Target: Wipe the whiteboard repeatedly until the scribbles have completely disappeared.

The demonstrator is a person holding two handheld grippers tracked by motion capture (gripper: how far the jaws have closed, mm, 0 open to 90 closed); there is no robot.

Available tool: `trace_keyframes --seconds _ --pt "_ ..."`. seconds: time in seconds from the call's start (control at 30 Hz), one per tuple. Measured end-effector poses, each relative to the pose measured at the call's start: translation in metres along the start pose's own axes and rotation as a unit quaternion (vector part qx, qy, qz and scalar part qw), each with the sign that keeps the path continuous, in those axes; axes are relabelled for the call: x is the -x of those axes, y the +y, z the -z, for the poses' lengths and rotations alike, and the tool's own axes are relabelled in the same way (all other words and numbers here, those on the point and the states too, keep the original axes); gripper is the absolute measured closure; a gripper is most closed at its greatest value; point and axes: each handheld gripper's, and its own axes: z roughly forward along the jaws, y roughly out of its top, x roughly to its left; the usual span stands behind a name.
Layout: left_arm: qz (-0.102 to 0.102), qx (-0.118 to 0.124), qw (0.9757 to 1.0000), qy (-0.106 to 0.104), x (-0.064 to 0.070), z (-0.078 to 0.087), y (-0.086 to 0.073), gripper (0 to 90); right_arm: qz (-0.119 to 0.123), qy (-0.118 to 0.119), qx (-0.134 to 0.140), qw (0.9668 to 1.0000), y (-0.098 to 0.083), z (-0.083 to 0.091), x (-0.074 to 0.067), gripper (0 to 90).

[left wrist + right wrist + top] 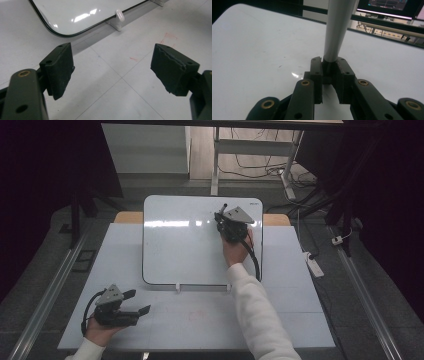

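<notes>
On the white table [280, 315], one whiteboard [185, 245] lies flat with two small white clips [177, 287] at its near edge; the right gripper [223, 211], held in one hand [235, 251] over the board's far right corner, has its two jaws pressed together on the end of one grey marker [337, 30], which rises from between them above the board surface. Near the table's front left corner, well apart from the board, the left gripper [140, 302] rests in the other hand [100, 332] with its two jaws spread wide and nothing between them.
</notes>
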Motion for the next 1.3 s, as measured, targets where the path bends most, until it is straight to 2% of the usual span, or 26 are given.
trace_keyframes --seconds 0.07,0.13,0.2,0.23,0.33,0.37,0.4,0.5,0.53,0.57,0.63,0.7,0.73,0.77,0.83,0.87,0.9,0.97,1.0,1.03,1.07,1.1,1.13,1.2,1.27,1.3 --pt "-0.002 -0.003 1.0000 -0.001 0.000 -0.002 0.001 19.6 0.004 0.020 -0.003 0.9998 -0.002 -0.002 -0.010 77.1" --pt "-0.005 -0.004 1.0000 -0.001 0.001 -0.002 0.001 19.5 0.031 0.046 -0.007 0.9985 -0.004 -0.008 -0.028 77.1" --pt "-0.005 -0.001 1.0000 0.000 0.002 -0.002 0.002 19.5 0.042 0.053 -0.009 0.9977 -0.003 -0.012 -0.035 77.1" --pt "-0.005 0.000 1.0000 0.000 0.002 -0.001 0.001 19.6 0.041 0.047 -0.008 0.9980 -0.001 -0.012 -0.032 77.1" --pt "-0.003 0.003 1.0000 0.000 0.001 0.001 0.001 19.6 0.011 -0.002 0.002 0.9999 0.005 -0.007 -0.007 77.1" --pt "-0.002 0.004 1.0000 0.000 0.000 0.001 0.001 19.6 0.000 -0.004 0.002 1.0000 0.007 -0.007 0.000 77.1" --pt "-0.001 0.004 1.0000 0.000 -0.001 0.001 0.001 19.6 0.000 -0.004 0.001 1.0000 0.009 -0.008 0.004 77.1" --pt "-0.002 0.002 1.0000 0.000 -0.001 -0.001 0.001 19.6 0.017 0.027 0.001 0.9995 0.016 -0.017 -0.006 77.1" --pt "-0.002 0.002 1.0000 0.000 -0.001 -0.001 0.002 19.6 0.031 0.040 -0.008 0.9987 0.016 -0.020 -0.015 77.1" --pt "-0.002 0.002 1.0000 -0.001 -0.001 -0.001 0.002 19.6 0.056 0.057 -0.016 0.9966 0.014 -0.023 -0.027 77.1" --pt "-0.003 0.000 1.0000 -0.001 -0.001 -0.002 0.002 19.6 0.085 0.055 -0.019 0.9947 0.014 -0.024 -0.032 77.1" --pt "-0.004 0.002 1.0000 -0.001 0.000 -0.001 0.002 19.6 0.046 0.030 -0.011 0.9984 0.019 -0.023 -0.016 77.1" --pt "-0.004 0.003 1.0000 0.000 0.000 -0.001 0.002 19.6 0.028 0.015 -0.006 0.9995 0.022 -0.022 -0.006 77.0" --pt "-0.003 0.004 1.0000 -0.001 -0.001 0.000 0.002 19.6 0.011 0.012 -0.003 0.9999 0.023 -0.021 0.002 77.1" --pt "-0.002 0.004 1.0000 -0.001 -0.001 -0.001 0.002 19.6 0.018 0.022 -0.007 0.9996 0.021 -0.020 -0.001 77.1" --pt "-0.001 0.004 1.0000 -0.001 -0.001 -0.001 0.002 19.6 0.029 0.042 -0.012 0.9986 0.018 -0.021 -0.009 77.1" --pt "-0.002 0.003 1.0000 0.000 -0.001 -0.002 0.003 19.6 0.041 0.061 -0.017 0.9971 0.015 -0.022 -0.019 77.1" --pt "-0.001 0.003 1.0000 0.001 -0.001 -0.002 0.003 19.5 0.069 0.103 -0.026 0.9920 0.008 -0.024 -0.040 77.1" --pt "-0.002 0.003 1.0000 0.002 -0.001 -0.002 0.003 19.5 0.079 0.115 -0.030 0.9898 0.006 -0.024 -0.047 77.1" --pt "-0.003 0.004 1.0000 0.003 -0.001 -0.001 0.003 19.6 0.083 0.112 -0.030 0.9898 0.006 -0.023 -0.049 77.1" --pt "-0.002 0.005 1.0000 0.004 0.000 0.000 0.003 19.6 0.074 0.111 -0.031 0.9906 0.007 -0.022 -0.045 77.1" --pt "-0.002 0.008 1.0000 0.005 0.000 0.001 0.003 19.6 0.063 0.093 -0.028 0.9933 0.009 -0.020 -0.038 77.0" --pt "-0.002 0.010 0.9999 0.005 -0.001 0.002 0.003 19.6 0.049 0.073 -0.029 0.9957 0.010 -0.017 -0.027 77.1" --pt "-0.001 0.014 0.9999 0.008 -0.001 0.003 0.004 19.6 0.017 0.060 -0.032 0.9975 0.010 -0.006 -0.006 77.0" --pt "-0.004 0.020 0.9997 0.011 0.000 0.003 0.005 19.9 0.013 0.072 -0.031 0.9968 0.008 0.006 0.001 77.0" --pt "-0.007 0.023 0.9996 0.012 0.001 0.003 0.007 20.1 0.008 0.096 -0.029 0.9949 0.007 0.014 0.003 77.0"
